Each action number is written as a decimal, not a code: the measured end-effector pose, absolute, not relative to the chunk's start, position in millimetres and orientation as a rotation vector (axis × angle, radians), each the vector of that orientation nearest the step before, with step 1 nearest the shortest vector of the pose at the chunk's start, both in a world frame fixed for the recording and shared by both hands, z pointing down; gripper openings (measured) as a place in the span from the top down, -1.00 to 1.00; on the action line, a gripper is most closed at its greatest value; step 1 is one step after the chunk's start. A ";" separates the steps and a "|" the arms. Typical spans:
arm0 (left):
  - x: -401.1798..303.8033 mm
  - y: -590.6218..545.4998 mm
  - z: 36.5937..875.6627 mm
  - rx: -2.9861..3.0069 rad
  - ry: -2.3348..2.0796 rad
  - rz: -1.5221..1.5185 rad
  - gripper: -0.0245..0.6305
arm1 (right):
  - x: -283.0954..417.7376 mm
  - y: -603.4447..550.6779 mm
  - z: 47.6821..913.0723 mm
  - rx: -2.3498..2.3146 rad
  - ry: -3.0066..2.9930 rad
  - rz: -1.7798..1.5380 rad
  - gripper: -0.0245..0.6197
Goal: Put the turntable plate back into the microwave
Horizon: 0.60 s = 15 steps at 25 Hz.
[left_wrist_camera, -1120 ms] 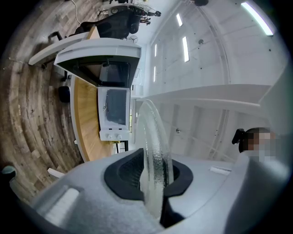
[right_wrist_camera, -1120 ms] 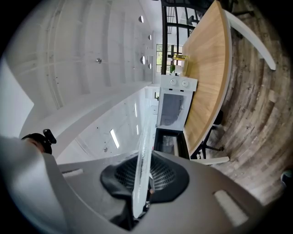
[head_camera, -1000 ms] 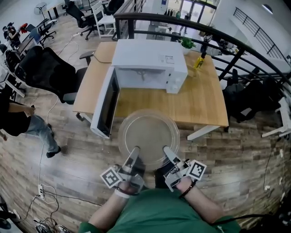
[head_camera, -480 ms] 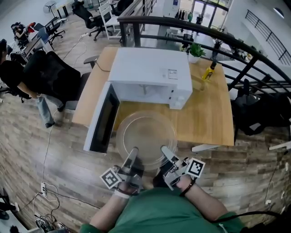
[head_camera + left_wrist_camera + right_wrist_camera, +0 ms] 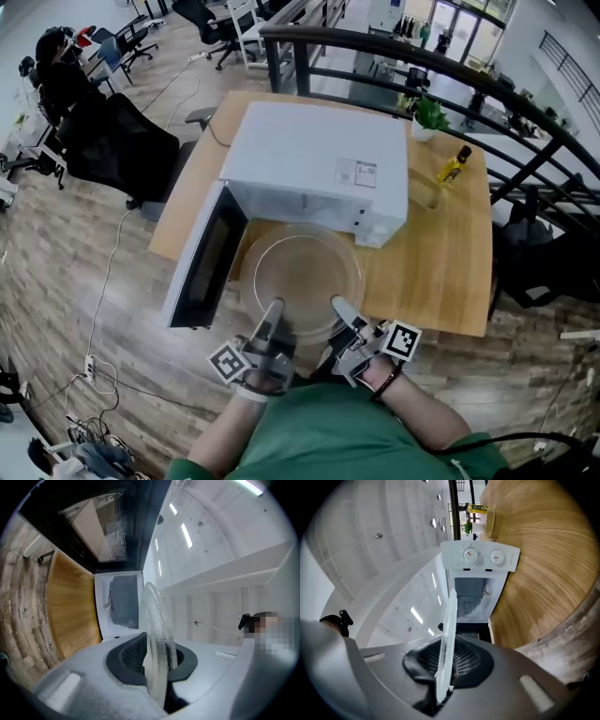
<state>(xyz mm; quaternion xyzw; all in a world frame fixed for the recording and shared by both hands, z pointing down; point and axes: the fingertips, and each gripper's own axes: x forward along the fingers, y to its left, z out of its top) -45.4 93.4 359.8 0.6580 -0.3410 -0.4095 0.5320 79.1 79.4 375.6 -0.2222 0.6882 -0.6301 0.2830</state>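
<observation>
My left gripper (image 5: 273, 317): clamped on the near rim of the turntable plate (image 5: 302, 270). My right gripper (image 5: 341, 314): clamped likewise, just beside.
Plate: centre frame, carried from over the floor to the table (image 5: 441, 262) edge, close before the microwave (image 5: 319, 159).
Door (image 5: 200, 255): open, left.
Judgement: insertion remains.

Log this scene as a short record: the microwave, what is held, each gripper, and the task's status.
appliance: white microwave on the light wooden table, door swung open leftward
held: clear round glass turntable plate, level, before the opening
left gripper: shut on the plate's near rim
right gripper: shut on the plate's near rim
status: plate not yet inside
also on table: yellow bottle, potted green plant
</observation>
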 end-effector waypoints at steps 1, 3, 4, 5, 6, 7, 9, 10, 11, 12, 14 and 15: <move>-45.4 86.7 361.8 1.569 -0.820 -0.982 0.80 | 79.5 72.2 377.7 -0.590 1.846 -1.687 0.81; -46.7 74.2 365.9 1.562 -0.831 -0.991 0.80 | 78.4 58.9 381.9 -0.584 1.849 -1.689 0.81; -47.9 68.4 367.5 1.559 -0.835 -0.993 0.80 | 77.0 53.1 383.6 -0.583 1.845 -1.692 0.81; -49.3 62.8 369.2 1.558 -0.837 -0.990 0.80 | 75.5 47.7 385.1 -0.585 1.840 -1.695 0.81; -50.7 57.0 371.2 1.560 -0.838 -0.983 0.80 | 74.0 42.2 386.8 -0.589 1.836 -1.696 0.81; -52.1 51.0 373.8 1.562 -0.839 -0.974 0.80 | 72.5 36.7 389.0 -0.594 1.831 -1.697 0.81; -55.1 39.4 381.8 1.561 -0.837 -0.951 0.80 | 69.3 26.3 395.7 -0.609 1.822 -1.698 0.81; -56.8 34.1 387.4 1.556 -0.834 -0.940 0.80 | 67.7 21.8 400.5 -0.621 1.818 -1.699 0.81; -58.4 28.8 393.5 1.549 -0.829 -0.927 0.80 | 66.2 17.4 405.9 -0.636 1.814 -1.699 0.81; -59.9 23.2 399.5 1.543 -0.822 -0.916 0.80 | 65.0 12.9 411.4 -0.652 1.809 -1.697 0.81; -62.3 10.8 410.7 1.536 -0.801 -0.898 0.80 | 63.6 3.9 421.9 -0.684 1.799 -1.689 0.81; -63.2 4.4 416.2 1.533 -0.788 -0.891 0.80 | 63.3 -0.7 426.9 -0.701 1.796 -1.683 0.81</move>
